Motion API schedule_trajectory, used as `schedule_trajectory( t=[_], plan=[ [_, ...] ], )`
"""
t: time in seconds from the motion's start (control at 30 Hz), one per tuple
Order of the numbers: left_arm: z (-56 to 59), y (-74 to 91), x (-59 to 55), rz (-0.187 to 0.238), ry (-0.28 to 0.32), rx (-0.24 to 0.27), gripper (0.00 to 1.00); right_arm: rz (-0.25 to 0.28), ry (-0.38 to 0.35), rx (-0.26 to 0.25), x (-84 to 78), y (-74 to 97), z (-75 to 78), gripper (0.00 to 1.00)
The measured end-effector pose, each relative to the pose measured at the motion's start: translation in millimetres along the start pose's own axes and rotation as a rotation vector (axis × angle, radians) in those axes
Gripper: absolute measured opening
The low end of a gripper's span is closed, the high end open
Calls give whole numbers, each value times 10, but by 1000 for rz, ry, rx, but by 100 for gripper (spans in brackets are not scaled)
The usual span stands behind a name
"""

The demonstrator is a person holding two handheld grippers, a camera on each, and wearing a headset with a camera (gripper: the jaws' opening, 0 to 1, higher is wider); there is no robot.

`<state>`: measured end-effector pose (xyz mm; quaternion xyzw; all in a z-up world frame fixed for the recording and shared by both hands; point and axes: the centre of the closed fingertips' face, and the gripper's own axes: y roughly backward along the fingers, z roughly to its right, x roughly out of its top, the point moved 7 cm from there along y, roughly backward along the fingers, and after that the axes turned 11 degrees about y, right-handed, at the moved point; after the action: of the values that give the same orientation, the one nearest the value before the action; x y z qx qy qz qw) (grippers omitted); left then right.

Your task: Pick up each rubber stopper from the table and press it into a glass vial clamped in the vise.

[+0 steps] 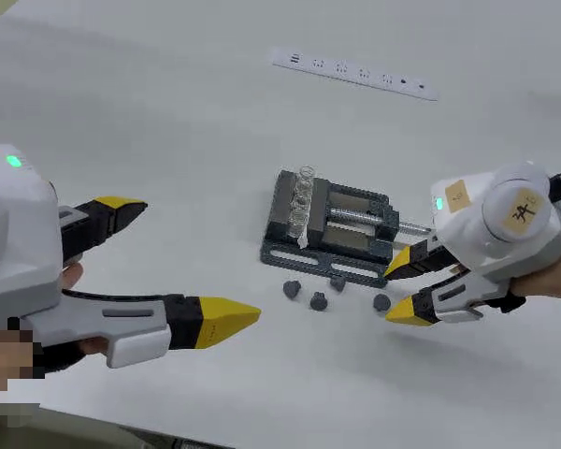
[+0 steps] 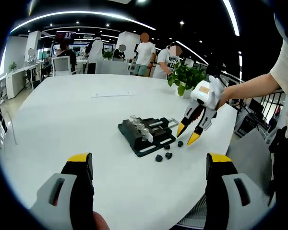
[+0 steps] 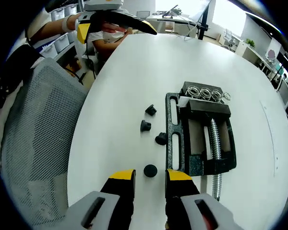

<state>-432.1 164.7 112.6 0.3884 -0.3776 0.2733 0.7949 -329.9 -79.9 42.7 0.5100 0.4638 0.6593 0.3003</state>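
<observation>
A black vise stands mid-table with a row of glass vials clamped at its left end. Several dark rubber stoppers lie in front of it, among them one, another and a third. My right gripper is open and low by the vise's front right corner. In the right gripper view that stopper lies on the table just ahead of its gripper's tips, ungripped. My left gripper is wide open and empty, well left of the vise.
A white strip lies at the far side of the table. A grey mesh chair stands at the table's near edge. A potted plant and several people are beyond the far edge.
</observation>
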Motion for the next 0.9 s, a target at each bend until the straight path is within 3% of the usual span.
schedule_trajectory(
  t=[0.37,0.9],
  plan=[
    [-28,28,-50,3,29,-1,97,-52,85,19,16,-56,-8,13],
    [-42,22,-73,9,55,-12,95,-65,109,26,52,-42,-10,8]
  ],
)
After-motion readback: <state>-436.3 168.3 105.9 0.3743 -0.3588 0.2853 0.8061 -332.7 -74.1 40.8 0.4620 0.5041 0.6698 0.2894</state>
